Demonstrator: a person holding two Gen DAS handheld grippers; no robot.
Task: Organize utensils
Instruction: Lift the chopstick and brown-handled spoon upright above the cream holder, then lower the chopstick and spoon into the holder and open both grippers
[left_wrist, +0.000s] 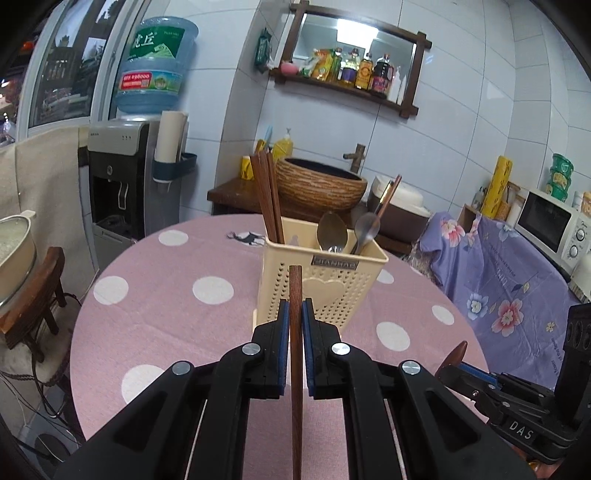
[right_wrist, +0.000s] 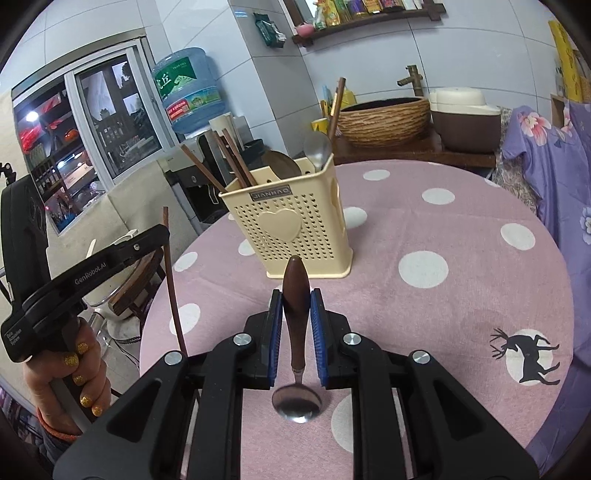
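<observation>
A cream perforated utensil holder stands on the pink dotted round table. It holds several brown chopsticks on its left side and spoons on its right. My left gripper is shut on a brown chopstick, held just in front of the holder. My right gripper is shut on a spoon's brown wooden handle, with the metal bowl toward the camera. The left gripper shows at the left of the right wrist view.
A water dispenser stands behind the table at left. A woven basin and rice cooker sit behind the table. A purple floral cloth covers furniture at right. A pot sits on a stool at left.
</observation>
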